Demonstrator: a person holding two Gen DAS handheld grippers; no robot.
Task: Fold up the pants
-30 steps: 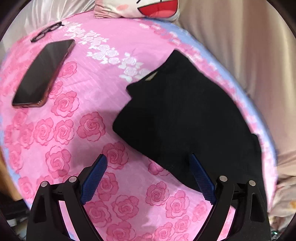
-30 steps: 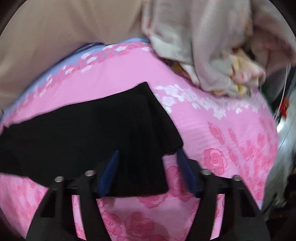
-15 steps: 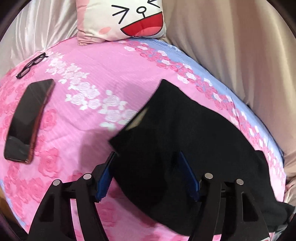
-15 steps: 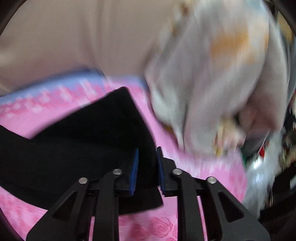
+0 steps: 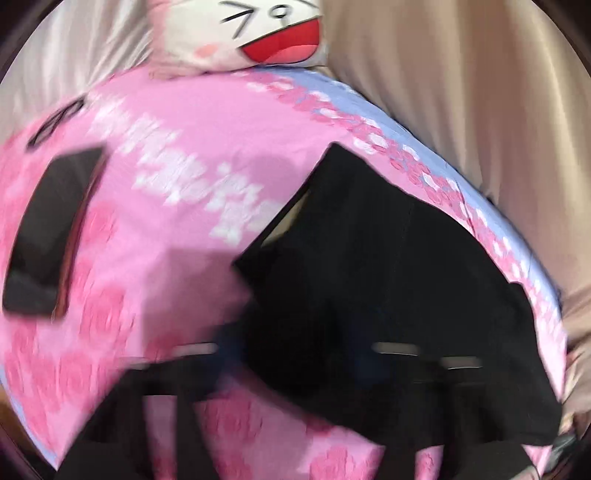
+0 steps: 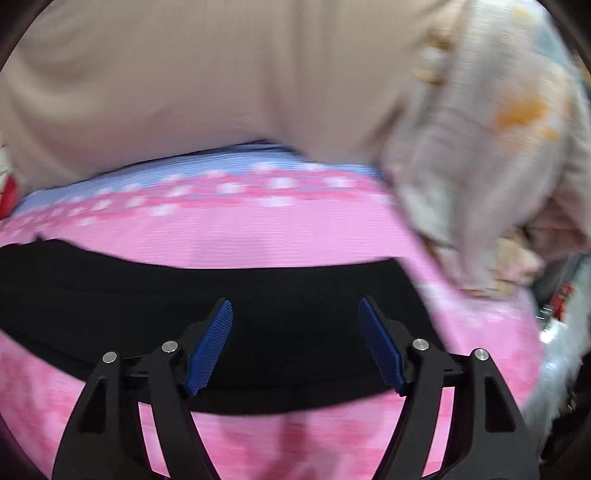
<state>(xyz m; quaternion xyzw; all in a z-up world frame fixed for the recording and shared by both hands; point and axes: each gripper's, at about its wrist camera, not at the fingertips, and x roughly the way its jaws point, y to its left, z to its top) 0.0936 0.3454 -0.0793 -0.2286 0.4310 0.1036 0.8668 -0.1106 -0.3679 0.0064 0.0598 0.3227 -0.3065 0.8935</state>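
Note:
Black pants [image 5: 388, 280] lie on a pink rose-print bed sheet [image 5: 177, 206], their waistband opening lifted at the upper left. My left gripper [image 5: 295, 354] is low over the pants, heavily blurred, so its jaws cannot be read. In the right wrist view the pants [image 6: 280, 291] lie as a folded black band across the sheet [image 6: 258, 240]. My right gripper [image 6: 295, 339] is open just above that band, blue pads [image 6: 210, 343] spread wide, holding nothing.
A dark phone [image 5: 51, 229] and eyeglasses [image 5: 55, 122] lie on the sheet at the left. A cartoon-face pillow [image 5: 251, 33] sits at the bed's far end. Beige curtain [image 6: 221, 85] backs the bed. A rumpled pale blanket [image 6: 491, 155] is heaped at the right.
My right gripper let go of the pants edge and opened wide. The pants now lie as a flat band. My left gripper is moving fast over the pants, blurring the view.

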